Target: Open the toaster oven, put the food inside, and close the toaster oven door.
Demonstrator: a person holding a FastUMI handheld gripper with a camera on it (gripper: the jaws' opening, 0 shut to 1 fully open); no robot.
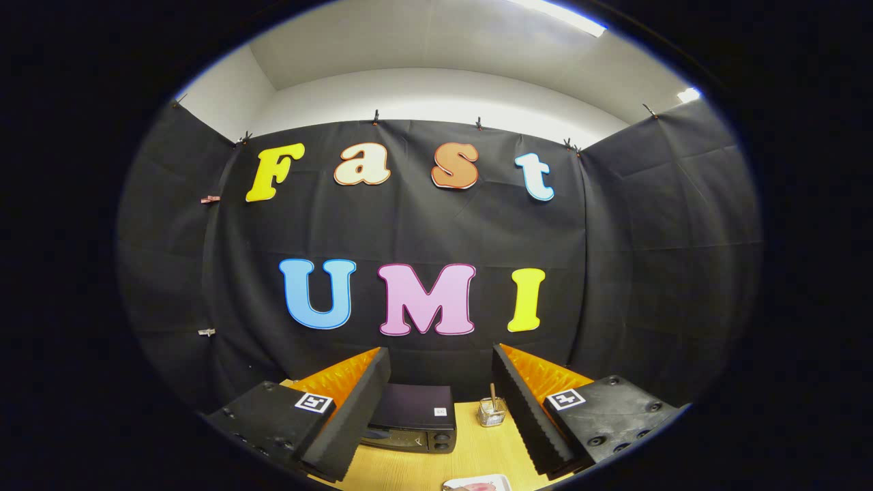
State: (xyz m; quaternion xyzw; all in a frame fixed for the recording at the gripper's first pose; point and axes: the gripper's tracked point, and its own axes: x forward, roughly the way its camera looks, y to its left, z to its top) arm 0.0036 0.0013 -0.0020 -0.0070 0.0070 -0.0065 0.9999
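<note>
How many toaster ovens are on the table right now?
1. The toaster oven sits on the wooden table beyond the open gripper, between its fingers, left of a small wire holder. Others may be hidden behind the fingers.

The toaster oven (415,426) is a dark box with a flat top. It sits on the wooden surface (423,470), close to the back wall. Its door looks shut. It has knobs on the right side of its front. It shows between the two fingers and beyond them. The food (477,485) looks pink. It lies on a white plate (501,480), nearer than the toaster oven.
</note>
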